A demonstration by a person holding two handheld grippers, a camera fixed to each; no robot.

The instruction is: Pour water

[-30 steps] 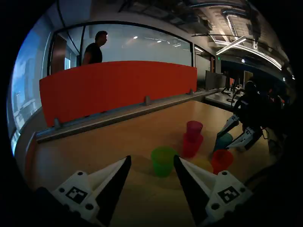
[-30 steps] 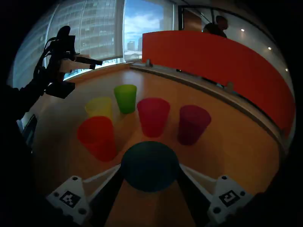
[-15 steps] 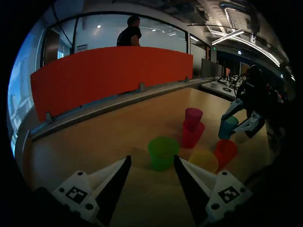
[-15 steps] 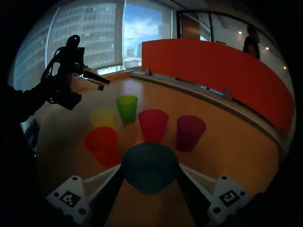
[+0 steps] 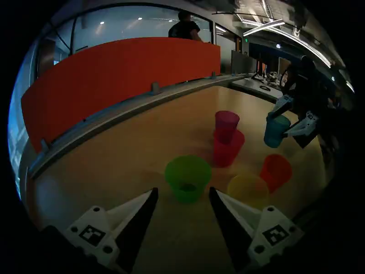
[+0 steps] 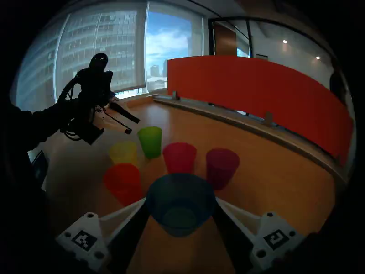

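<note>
No text, number or brand could be read. The only printed marks were black-and-white square markers (image 5: 91,235), one at the lower left and one at the lower right of each view, on the white finger bases of the left gripper (image 5: 182,191) and the right gripper (image 6: 180,202). They carried block patterns, not letters. A small green sign (image 5: 247,40) at the upper right of the left gripper view was too small to read.
</note>
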